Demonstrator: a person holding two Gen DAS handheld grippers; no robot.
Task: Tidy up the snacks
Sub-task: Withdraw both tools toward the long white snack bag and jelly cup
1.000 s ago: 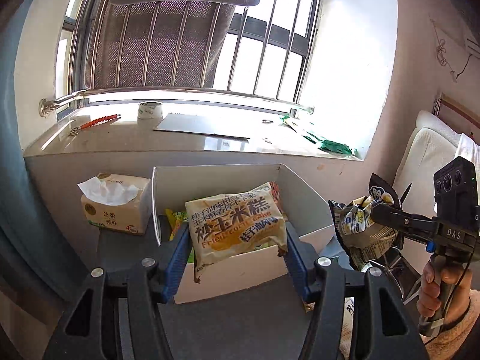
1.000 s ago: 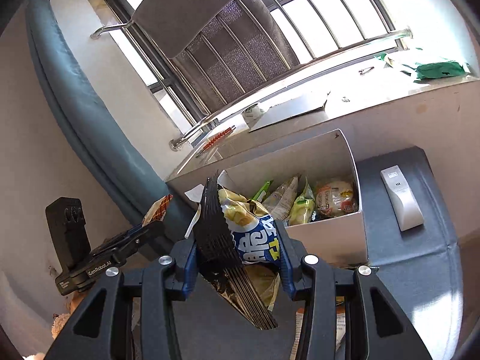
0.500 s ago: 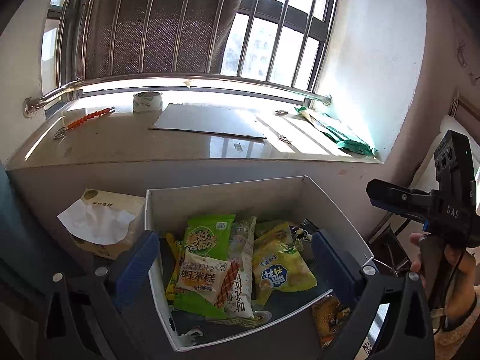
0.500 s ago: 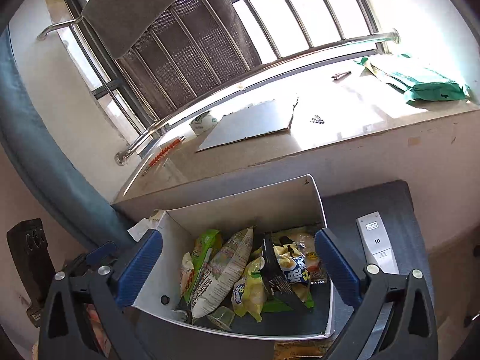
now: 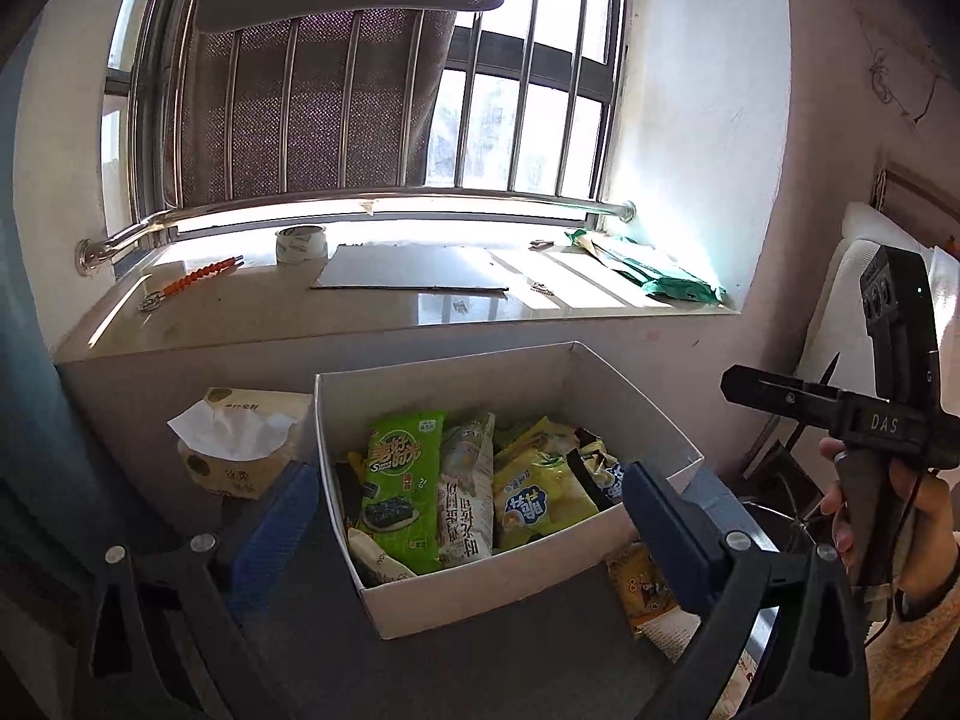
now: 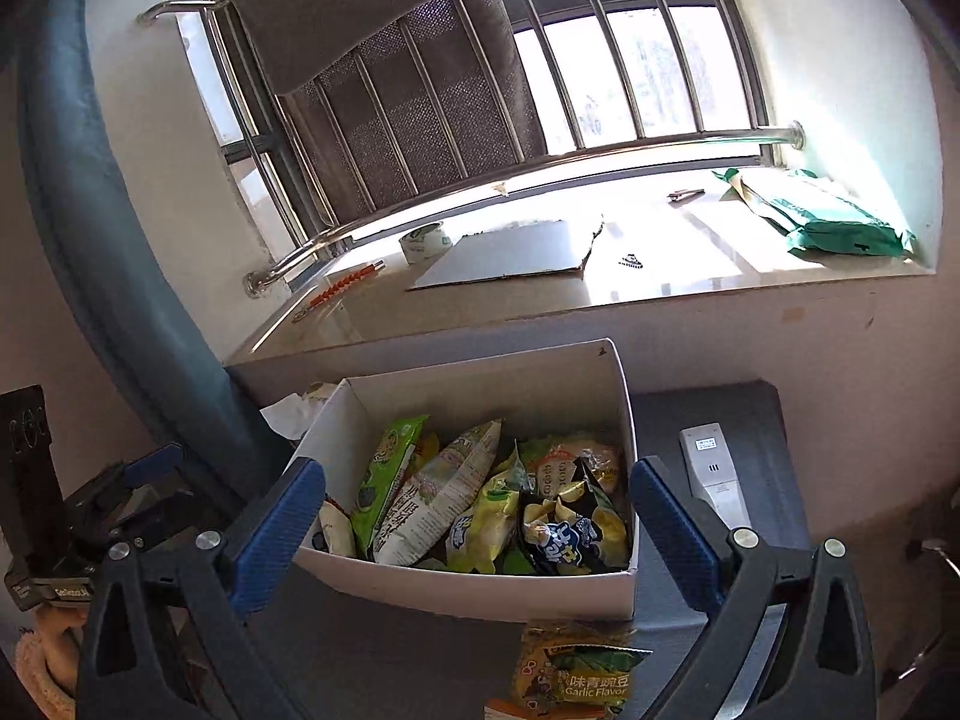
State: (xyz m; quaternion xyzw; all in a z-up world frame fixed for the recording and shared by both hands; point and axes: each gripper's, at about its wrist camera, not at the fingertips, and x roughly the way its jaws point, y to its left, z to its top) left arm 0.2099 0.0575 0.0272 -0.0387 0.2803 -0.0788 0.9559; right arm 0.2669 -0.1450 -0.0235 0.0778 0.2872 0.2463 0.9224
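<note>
Grey tabletop [image 6: 756, 420] below marble windowsill [image 5: 372, 315]: white snack box [image 5: 516, 582] central, tissue box [image 5: 240, 450] beside; left gripper [image 5: 462, 516], right gripper [image 6: 474, 516] spread wide, empty.

Sunlight floods a barred window [image 5: 528, 120] above a glossy stone sill [image 5: 390, 312] between pale walls [image 5: 690, 120].

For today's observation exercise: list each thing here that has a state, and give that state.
Left tool: open, empty.
Right tool: open, empty.
White box: lidless, holding snack packets.
Garlic pea packet: outside the box, on the grey surface.
Tissue box: open, one tissue sticking out.
</note>
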